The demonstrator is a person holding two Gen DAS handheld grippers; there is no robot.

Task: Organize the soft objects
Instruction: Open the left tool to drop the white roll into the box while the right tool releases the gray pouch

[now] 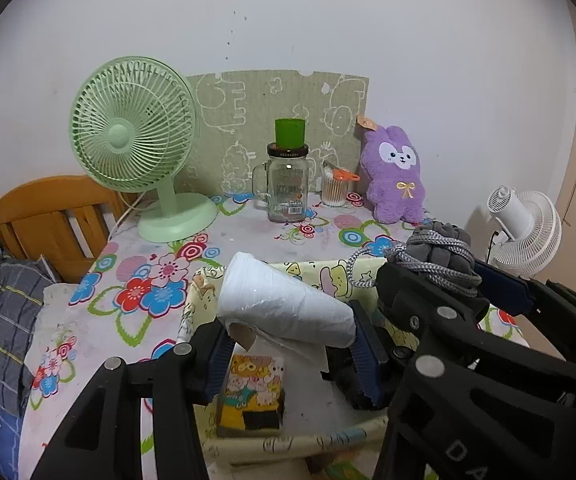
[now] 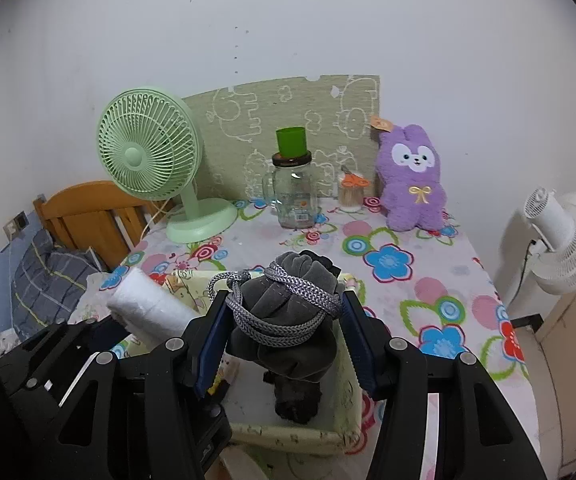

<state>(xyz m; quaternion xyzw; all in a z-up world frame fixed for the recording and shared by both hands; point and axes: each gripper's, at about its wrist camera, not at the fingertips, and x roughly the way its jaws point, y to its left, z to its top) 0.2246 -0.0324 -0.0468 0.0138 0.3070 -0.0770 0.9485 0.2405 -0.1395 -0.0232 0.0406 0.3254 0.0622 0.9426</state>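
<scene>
Your left gripper [image 1: 292, 344] is clamped on a white roll of thin plastic bags [image 1: 288, 304], centre of the left wrist view, its pads pressing both sides. Your right gripper [image 2: 283, 344] is clamped on a grey velvet drawstring pouch wrapped in braided grey cord [image 2: 288, 312], centre of the right wrist view. Both loads hang over the pale yellow cartoon-print fabric bin [image 2: 288, 434] at lower centre.

Progress, as a judgement: roughly midway. Neither load is down yet. Already in the bin: a small cartoon-printed box [image 1: 253, 394] and a dark bundle [image 2: 298, 400] under the pouch, too dim to identify. A purple plush rabbit with a gold bow [image 2: 412, 180] sits outside the bin, upper right, leaning on the green cartoon-print board [image 2: 288, 120], probably next.

Around: mint green desk fan [image 1: 135, 140] upper left, glass mug jar with a green cup on top [image 1: 288, 184] centre, cotton-swab jar [image 1: 334, 188] beside it, white fan [image 2: 564, 236] far right. Your two grippers crowd each other over the bin, and the box takes floor space.
</scene>
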